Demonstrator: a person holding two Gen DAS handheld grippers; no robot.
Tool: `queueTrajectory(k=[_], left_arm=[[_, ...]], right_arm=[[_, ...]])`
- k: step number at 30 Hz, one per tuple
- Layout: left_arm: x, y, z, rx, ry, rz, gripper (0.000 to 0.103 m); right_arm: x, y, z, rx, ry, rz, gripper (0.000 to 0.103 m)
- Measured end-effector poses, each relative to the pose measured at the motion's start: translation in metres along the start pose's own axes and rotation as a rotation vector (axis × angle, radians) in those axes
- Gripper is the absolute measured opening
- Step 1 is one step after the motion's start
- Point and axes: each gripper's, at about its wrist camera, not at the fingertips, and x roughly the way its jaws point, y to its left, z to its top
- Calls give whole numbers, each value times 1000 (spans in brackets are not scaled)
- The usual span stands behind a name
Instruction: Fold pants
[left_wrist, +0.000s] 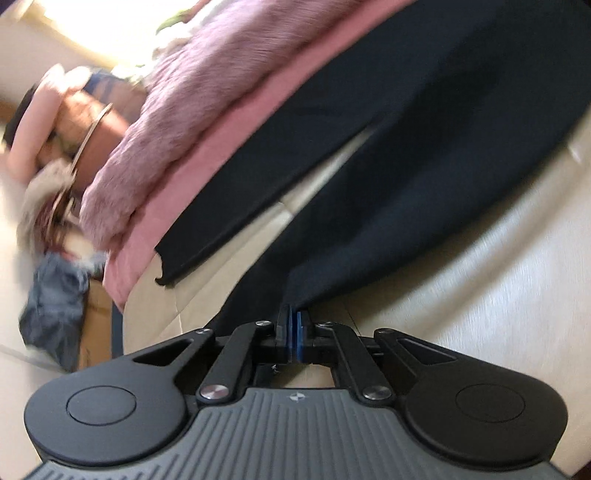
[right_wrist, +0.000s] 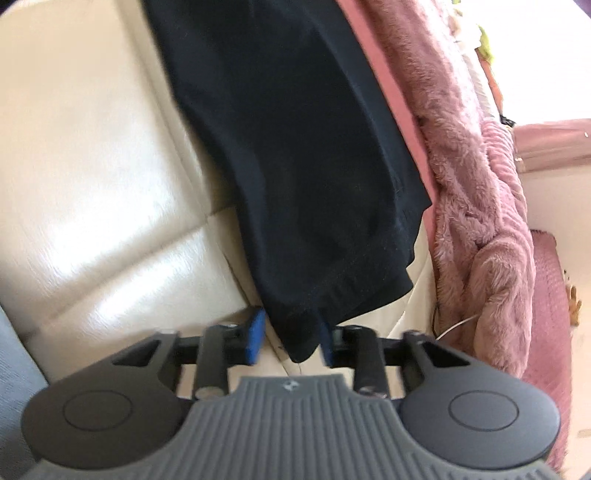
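Dark navy pants (left_wrist: 424, 147) lie spread on a cream leather sofa seat (left_wrist: 480, 258), the two legs splitting apart in the left wrist view. My left gripper (left_wrist: 294, 321) is shut on the hem of one leg, blue pads pressed together on the cloth. In the right wrist view the pants (right_wrist: 295, 147) show their waistband end near the camera. My right gripper (right_wrist: 290, 334) is open, its blue pads (right_wrist: 255, 338) standing on either side of a corner of the waistband that hangs between them.
A fluffy pink blanket (left_wrist: 177, 129) and a pink sheet (left_wrist: 229, 155) lie along the far side of the pants; the blanket also shows in the right wrist view (right_wrist: 480, 203). A cluttered pile of clothes and bags (left_wrist: 62, 177) sits beyond the sofa end.
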Motion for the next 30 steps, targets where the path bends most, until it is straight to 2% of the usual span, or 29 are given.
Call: queueTrajectory(k=[2, 3, 4, 10, 18, 24, 30], left_arm=[[-1, 7, 5, -65, -2, -8, 1], [-3, 9, 7, -93, -6, -8, 1], [-6, 10, 9, -114, -9, -7, 1], [-24, 39, 27, -246, -59, -4, 1], [-17, 82, 74, -342, -88, 32, 1], [19, 103, 116, -365, -54, 36, 1], [72, 106, 152, -348, 13, 22, 1]], right_arm=[[1, 1, -1, -13, -7, 7, 16], [0, 1, -1, -16, -10, 7, 12], [-2, 0, -1, -13, -15, -4, 7], [-28, -21, -4, 98, -73, -100, 1], [-44, -98, 22, 250, -142, -240, 1], [-13, -159, 59, 315, -138, -258, 1], [53, -195, 99, 304, -82, -224, 1]])
